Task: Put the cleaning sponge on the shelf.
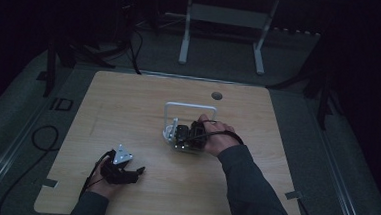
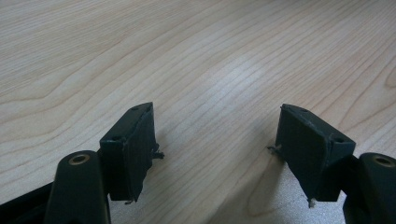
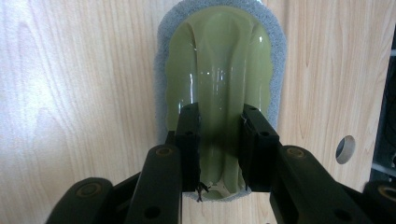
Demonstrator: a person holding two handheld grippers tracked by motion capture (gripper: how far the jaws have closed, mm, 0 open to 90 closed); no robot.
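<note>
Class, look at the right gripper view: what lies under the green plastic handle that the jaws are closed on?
A grey scrubbing pad shows as a border around the green handle, with the wooden table beneath. The pad's underside is covered, so it cannot be seen.

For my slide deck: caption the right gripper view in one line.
Right gripper closed on the ridge of a green-backed scrubber lying on the wooden table.

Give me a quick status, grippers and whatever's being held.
Left gripper open, over bare table. Right gripper shut on green scrubber handle. White frame beside right hand. Nothing blocking.
</note>
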